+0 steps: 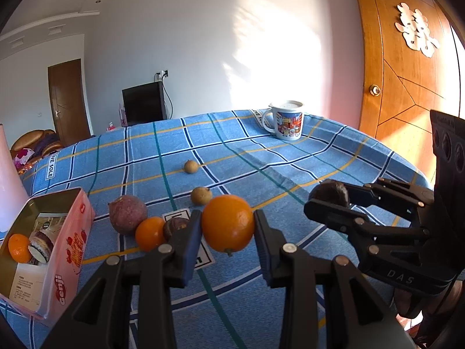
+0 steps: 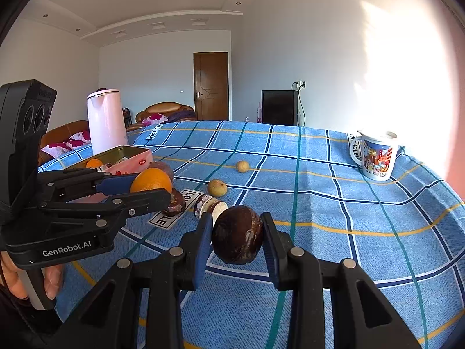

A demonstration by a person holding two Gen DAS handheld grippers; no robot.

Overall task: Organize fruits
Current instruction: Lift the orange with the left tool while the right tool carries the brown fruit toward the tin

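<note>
My left gripper is shut on a large orange and holds it above the blue checked tablecloth; it also shows in the right wrist view. My right gripper is shut on a dark brown round fruit, seen at the right in the left wrist view. A purple fruit, a small orange, a dark brown piece and two yellowish fruits lie on the cloth. A pink tin at the left holds a small orange and a chocolate snack.
A printed mug stands at the far right of the table. A pink kettle stands behind the tin. A cream-filled chocolate snack lies on the cloth. A wooden door is close to the right.
</note>
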